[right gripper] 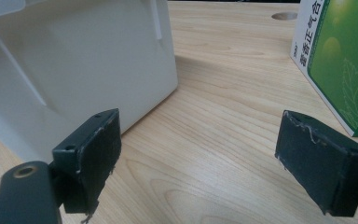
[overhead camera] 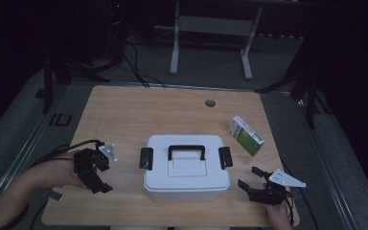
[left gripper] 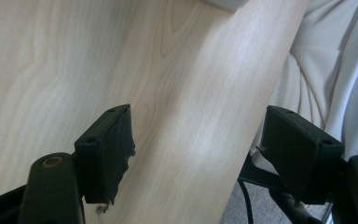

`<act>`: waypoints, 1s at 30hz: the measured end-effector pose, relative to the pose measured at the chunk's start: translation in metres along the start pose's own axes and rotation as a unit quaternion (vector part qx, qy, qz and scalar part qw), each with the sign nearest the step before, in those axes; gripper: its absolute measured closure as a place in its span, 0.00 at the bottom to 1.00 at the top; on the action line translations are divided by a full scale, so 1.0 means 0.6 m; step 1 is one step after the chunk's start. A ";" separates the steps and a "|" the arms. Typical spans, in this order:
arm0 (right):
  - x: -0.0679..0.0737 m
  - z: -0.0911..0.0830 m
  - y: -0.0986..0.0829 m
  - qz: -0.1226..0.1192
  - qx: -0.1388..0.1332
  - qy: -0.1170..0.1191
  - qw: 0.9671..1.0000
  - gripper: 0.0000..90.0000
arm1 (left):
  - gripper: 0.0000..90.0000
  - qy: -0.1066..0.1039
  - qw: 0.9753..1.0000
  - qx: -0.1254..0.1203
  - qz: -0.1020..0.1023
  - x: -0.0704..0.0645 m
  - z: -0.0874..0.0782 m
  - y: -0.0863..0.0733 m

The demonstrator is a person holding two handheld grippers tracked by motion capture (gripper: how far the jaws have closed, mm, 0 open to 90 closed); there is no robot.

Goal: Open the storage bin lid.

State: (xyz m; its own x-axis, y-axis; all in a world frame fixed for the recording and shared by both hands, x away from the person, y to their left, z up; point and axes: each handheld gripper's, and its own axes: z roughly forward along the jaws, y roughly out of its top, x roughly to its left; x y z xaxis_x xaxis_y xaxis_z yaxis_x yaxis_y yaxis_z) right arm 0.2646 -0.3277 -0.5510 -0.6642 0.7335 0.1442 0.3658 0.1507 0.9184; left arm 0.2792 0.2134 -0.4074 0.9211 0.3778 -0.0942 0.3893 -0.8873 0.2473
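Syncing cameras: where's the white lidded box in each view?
High view: white box at table centre, between the left gripper and the right gripper.
Left gripper view: a white corner at the top edge, probably the box.
Right gripper view: its wall fills the upper left, beyond the left jaw.
Shared landmark: the wooden tabletop; the green carton links the high and right gripper views.

Box [overhead camera: 187,167] mid-table [overhead camera: 124,110]; carton [overhead camera: 246,135] to its right (further back); claws [overhead camera: 93,170] [overhead camera: 256,184] flank box.
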 end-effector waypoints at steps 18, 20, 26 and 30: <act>-0.002 0.001 -0.002 0.007 0.005 0.007 1.000 0.15 | 0.28 0.005 0.999 -0.001 0.052 -0.017 -0.055 0.100; -0.002 0.001 -0.001 0.008 0.004 0.007 1.000 0.15 | 0.28 0.008 0.998 0.003 0.058 -0.018 -0.056 0.112; -0.002 0.001 -0.002 0.008 0.003 0.007 1.000 0.15 | 0.28 0.010 0.998 0.004 0.070 -0.018 -0.057 0.145; -0.002 0.001 -0.002 0.008 0.004 0.012 1.000 0.15 | 0.28 0.005 0.997 0.005 0.079 -0.021 -0.053 0.168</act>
State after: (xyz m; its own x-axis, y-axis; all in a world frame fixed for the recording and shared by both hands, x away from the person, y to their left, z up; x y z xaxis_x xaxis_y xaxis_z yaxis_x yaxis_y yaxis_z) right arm 0.2653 -0.3286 -0.5528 -0.6730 0.7204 0.1677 0.3822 0.1446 0.9127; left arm 0.3065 0.1276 -0.3509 0.9707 0.2359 -0.0455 0.2397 -0.9384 0.2490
